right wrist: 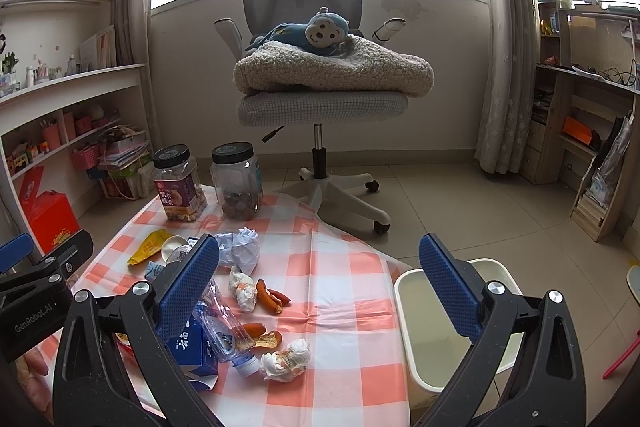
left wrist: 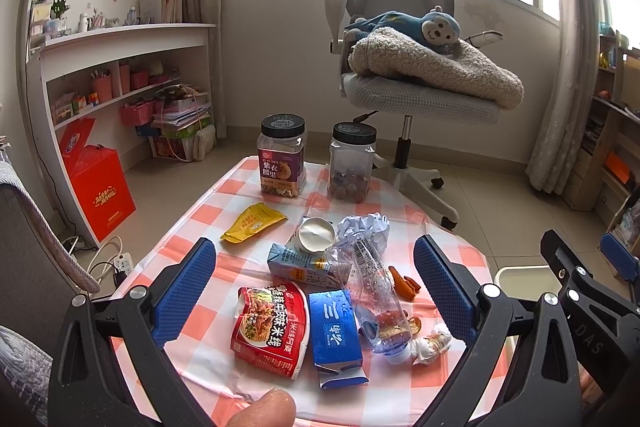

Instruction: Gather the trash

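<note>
Where the checked cloth (left wrist: pixel 256 183) spreads, a crushed clear bottle (left wrist: pixel 376 301) lies.

Between the spread fingers of the left claw (left wrist: pixel 316 291) lie a red noodle packet (left wrist: pixel 272 331), a blue carton (left wrist: pixel 336 337) and a crushed clear bottle (left wrist: pixel 376 303) with its cap toward the claw. Beyond them lie a crumpled paper ball (left wrist: pixel 366 227) and a yellow sachet (left wrist: pixel 252 223). A cream bin (right wrist: pixel 440 331) stands under the right claw (right wrist: pixel 320 291), beside the worktop (right wrist: pixel 348 267).

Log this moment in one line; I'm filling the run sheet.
phase: start | left claw: open, empty | right claw: open, empty | trash: on table | bin: right of table, looks empty
</note>
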Demonstrator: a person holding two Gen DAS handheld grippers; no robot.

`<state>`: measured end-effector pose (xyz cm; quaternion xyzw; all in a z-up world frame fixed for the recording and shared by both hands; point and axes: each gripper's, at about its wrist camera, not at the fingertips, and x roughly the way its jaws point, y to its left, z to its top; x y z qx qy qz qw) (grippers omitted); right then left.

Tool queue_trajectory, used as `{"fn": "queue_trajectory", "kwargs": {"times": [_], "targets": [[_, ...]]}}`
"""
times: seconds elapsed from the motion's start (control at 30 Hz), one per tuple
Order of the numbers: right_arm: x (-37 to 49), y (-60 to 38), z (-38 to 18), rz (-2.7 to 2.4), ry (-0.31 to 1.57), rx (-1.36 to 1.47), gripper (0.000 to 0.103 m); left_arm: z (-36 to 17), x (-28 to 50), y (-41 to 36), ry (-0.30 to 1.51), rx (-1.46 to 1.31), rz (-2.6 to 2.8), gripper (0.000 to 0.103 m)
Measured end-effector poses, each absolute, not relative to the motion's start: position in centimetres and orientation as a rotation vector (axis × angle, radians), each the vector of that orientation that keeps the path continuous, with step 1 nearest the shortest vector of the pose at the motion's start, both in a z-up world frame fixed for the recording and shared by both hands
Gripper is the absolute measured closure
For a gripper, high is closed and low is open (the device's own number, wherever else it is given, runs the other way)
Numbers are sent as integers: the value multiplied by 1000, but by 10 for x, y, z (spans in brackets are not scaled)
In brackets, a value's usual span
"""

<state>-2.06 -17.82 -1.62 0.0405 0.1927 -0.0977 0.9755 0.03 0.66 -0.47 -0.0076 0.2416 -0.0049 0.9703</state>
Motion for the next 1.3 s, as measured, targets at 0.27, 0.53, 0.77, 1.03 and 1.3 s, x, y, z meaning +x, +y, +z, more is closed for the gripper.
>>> {"fn": "queue_trajectory", "kwargs": {"times": [0.27,0.53,0.77,1.03,1.3], "targets": [[-20,-182,-17,-197,390,81,7,-4,1,7,489,-15,-10,7],[-20,-179,-16,-197,389,82,7,-4,1,7,490,-17,-10,7],[-20,-181,-16,-196,392,85,7,-13,-1,12,494,-22,-11,7],[-20,-180,-16,-196,393,86,7,-15,-3,13,494,-20,-11,7],[-19,-184,-14,-194,393,88,7,-15,-2,12,497,-22,-12,7]]}}
